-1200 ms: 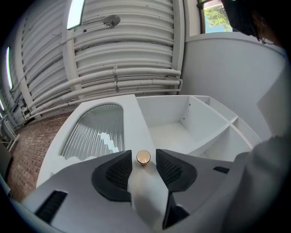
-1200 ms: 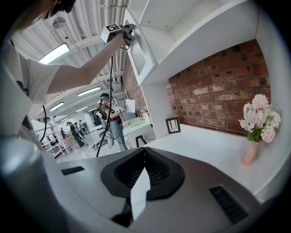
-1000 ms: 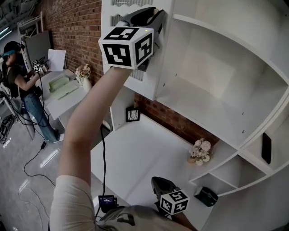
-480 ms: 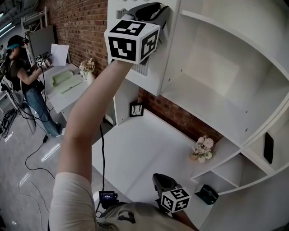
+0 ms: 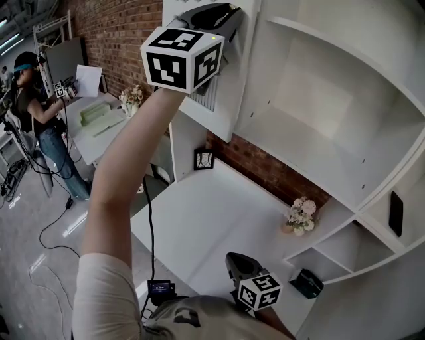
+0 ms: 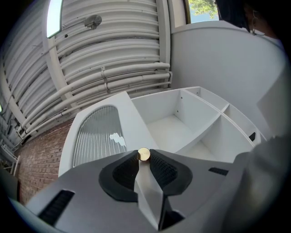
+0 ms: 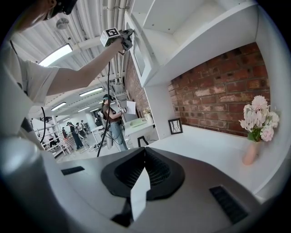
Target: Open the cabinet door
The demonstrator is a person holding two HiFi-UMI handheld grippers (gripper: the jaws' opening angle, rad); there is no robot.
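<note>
**Left gripper pinches the cabinet door's knob; right gripper closed and empty.**
In the head view, the right gripper [image 5: 240, 260] sits at 6 o'clock over the white desk [image 5: 199, 226], jaws together with nothing between them. Beyond it, flowers [image 5: 299, 216] stand at 4 o'clock and a small picture frame [image 5: 203, 159] sits near centre. At 12 o'clock the raised left gripper [image 5: 224, 16] has just been closing; its narrow jaws clamp the brass knob [image 6: 143, 154] of the ribbed-glass cabinet door [image 6: 97, 136], which stands partly open.
</note>
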